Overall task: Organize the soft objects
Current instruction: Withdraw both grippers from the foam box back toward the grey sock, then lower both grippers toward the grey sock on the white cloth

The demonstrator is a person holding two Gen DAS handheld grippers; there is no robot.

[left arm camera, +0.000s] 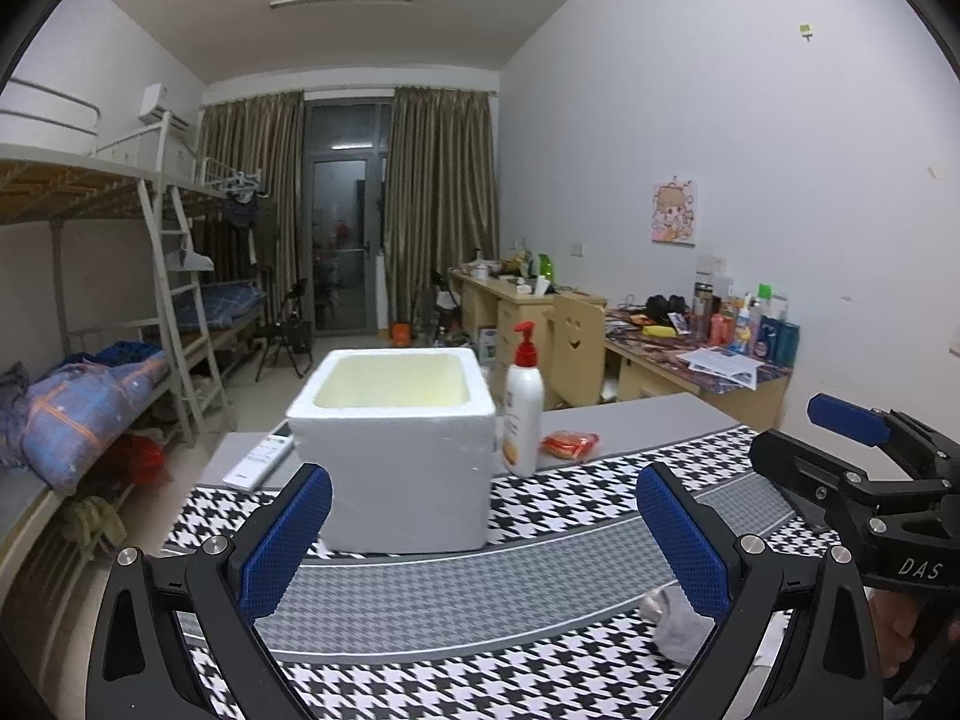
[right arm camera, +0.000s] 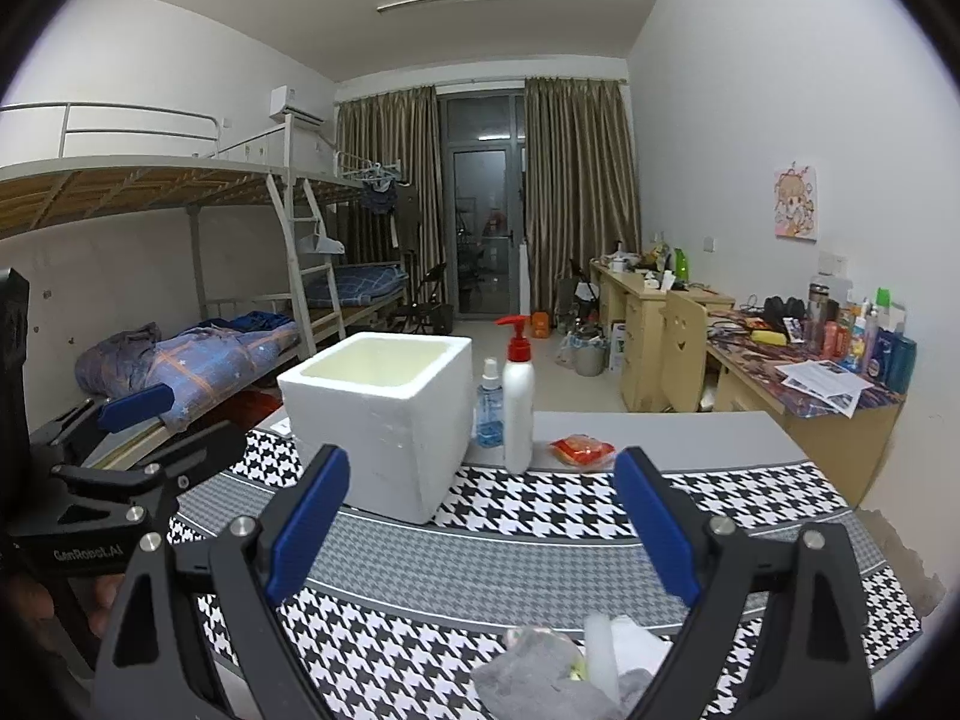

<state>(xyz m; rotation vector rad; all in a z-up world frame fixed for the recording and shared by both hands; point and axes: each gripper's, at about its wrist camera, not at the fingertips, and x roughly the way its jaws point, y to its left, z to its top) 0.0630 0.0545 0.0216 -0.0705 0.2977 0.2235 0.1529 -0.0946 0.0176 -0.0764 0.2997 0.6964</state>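
Both black grippers, left gripper [left arm camera: 483, 546] and right gripper [right arm camera: 483, 525], carry blue ribbed pads.

The box [left arm camera: 393, 444] looks like white foam, matt and faintly grainy, with a cream, smoother inside. Under it a woven cloth [left arm camera: 480, 594] in black-and-white houndstooth covers the table [left arm camera: 630, 417], whose bare far edge is smooth, matt grey. The pump bottle [left arm camera: 523, 420] is glossy white plastic with a red plastic pump. Near the far edge lies a shiny plastic snack packet [left arm camera: 570, 443]. The left gripper [left arm camera: 483, 540] and right gripper [right arm camera: 483, 531] are matt black plastic with metal screws; their pads [left arm camera: 285, 546] are dimpled blue rubber. At the cloth's near edge lies soft grey fabric [right arm camera: 534, 678].
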